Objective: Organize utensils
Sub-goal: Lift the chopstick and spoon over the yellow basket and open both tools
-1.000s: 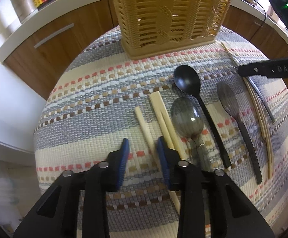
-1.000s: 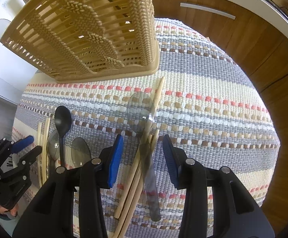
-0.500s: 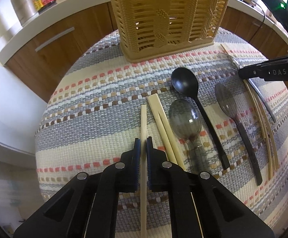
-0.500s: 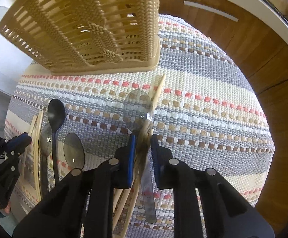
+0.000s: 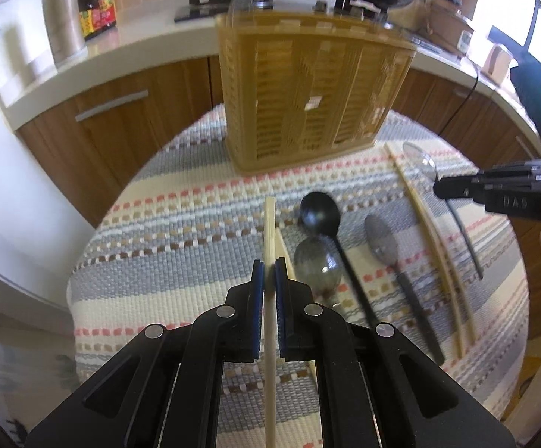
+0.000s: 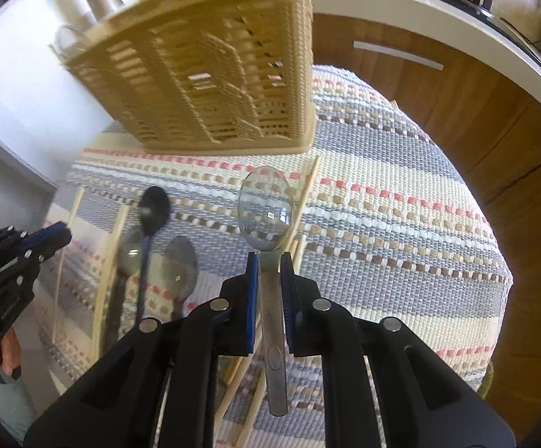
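Observation:
My left gripper (image 5: 269, 274) is shut on a pale wooden chopstick (image 5: 269, 231) and holds it lifted above the striped mat (image 5: 181, 231). My right gripper (image 6: 269, 267) is shut on the handle of a clear plastic spoon (image 6: 266, 211), raised off the mat (image 6: 401, 224). A tan woven utensil basket (image 5: 311, 97) stands at the far side of the mat; it also shows in the right wrist view (image 6: 210, 71). On the mat lie a black spoon (image 5: 321, 212), two grey spoons (image 5: 382, 239) and more chopsticks (image 5: 434, 246).
Wooden cabinets (image 5: 113, 123) and a white counter (image 5: 84, 63) with bottles, a steel canister and a stove with a pan stand behind the table. The mat's edges drop off at left and front. The right gripper shows at the right of the left wrist view (image 5: 494, 186).
Both grippers closed, the left on a chopstick and the right on the clear spoon, and both lifted their utensils off the mat toward the basket.

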`<state>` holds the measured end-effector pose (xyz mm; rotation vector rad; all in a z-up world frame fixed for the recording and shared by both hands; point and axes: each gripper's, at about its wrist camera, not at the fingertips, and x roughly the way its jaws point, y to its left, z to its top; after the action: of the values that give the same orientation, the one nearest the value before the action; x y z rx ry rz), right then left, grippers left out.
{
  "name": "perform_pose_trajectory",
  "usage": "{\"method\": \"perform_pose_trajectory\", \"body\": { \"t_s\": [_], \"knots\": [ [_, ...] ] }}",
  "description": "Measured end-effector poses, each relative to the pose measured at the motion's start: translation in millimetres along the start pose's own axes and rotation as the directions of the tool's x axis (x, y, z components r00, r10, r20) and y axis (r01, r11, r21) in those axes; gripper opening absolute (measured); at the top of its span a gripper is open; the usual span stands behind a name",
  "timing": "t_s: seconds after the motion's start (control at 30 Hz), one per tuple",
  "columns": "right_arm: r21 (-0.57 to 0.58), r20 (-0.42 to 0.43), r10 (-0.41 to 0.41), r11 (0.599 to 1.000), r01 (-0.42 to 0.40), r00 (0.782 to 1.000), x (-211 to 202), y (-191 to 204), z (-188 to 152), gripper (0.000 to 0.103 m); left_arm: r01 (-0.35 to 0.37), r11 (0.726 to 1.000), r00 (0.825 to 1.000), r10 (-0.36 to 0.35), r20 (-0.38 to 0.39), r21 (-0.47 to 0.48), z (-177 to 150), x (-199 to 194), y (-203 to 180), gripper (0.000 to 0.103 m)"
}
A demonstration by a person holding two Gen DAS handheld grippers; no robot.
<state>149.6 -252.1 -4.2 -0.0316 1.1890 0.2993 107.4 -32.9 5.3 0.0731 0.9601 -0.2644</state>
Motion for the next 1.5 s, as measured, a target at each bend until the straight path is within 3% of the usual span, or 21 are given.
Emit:
{"method": "perform_pose_trajectory", "body": {
  "t_s": [0.23,0.4,0.5,0.8,0.87,1.0,1.07,1.2,1.4,1.5],
  "knots": [
    [-0.037,0.099,0.073,0.997,-0.07,0.992,-46,8,-16,0.01,0.053,0.999,0.992,-0.051,0.119,-0.008,15,-41,-5,0.004],
    [-0.067,0.22,0.133,0.99,-0.122,0.966,-90,17,-5,0.01,0.074,0.997,0.967,-0.063,0.248,-0.034,40,-78,-2,0.004],
    [-0.09,0.3,0.168,0.985,-0.148,0.939,-107,36,9,0.01,0.088,0.995,0.941,-0.069,0.331,-0.043,57,-99,-1,0.004],
    [-0.12,0.501,0.216,0.976,-0.18,0.838,-146,33,55,0.01,0.122,0.992,0.832,-0.095,0.546,-0.014,113,-138,-7,0.004],
    [-0.115,0.538,0.218,0.976,-0.186,0.814,-150,28,67,0.01,0.146,0.989,0.803,-0.113,0.586,-0.009,124,-138,-8,0.004],
    [-0.09,0.624,0.162,0.987,-0.136,0.764,-157,13,91,0.01,0.189,0.982,0.719,-0.146,0.679,0.011,139,-130,-9,0.004],
    [-0.089,0.664,0.142,0.99,-0.111,0.735,-156,6,103,0.01,0.193,0.981,0.696,-0.135,0.705,-0.003,149,-120,-7,0.004],
    [-0.076,0.696,0.135,0.991,-0.114,0.705,-145,-11,125,0.01,0.21,0.977,0.676,-0.12,0.728,-0.034,161,-99,-3,0.004],
    [-0.072,0.705,0.16,0.985,-0.154,0.691,-110,-28,147,0.01,0.222,0.971,0.643,-0.08,0.761,-0.085,166,-74,5,0.004],
    [-0.082,0.7,0.192,0.978,-0.19,0.687,-92,-30,152,0.01,0.175,0.979,0.628,-0.026,0.778,-0.109,163,-66,4,0.004]
  ]
}}
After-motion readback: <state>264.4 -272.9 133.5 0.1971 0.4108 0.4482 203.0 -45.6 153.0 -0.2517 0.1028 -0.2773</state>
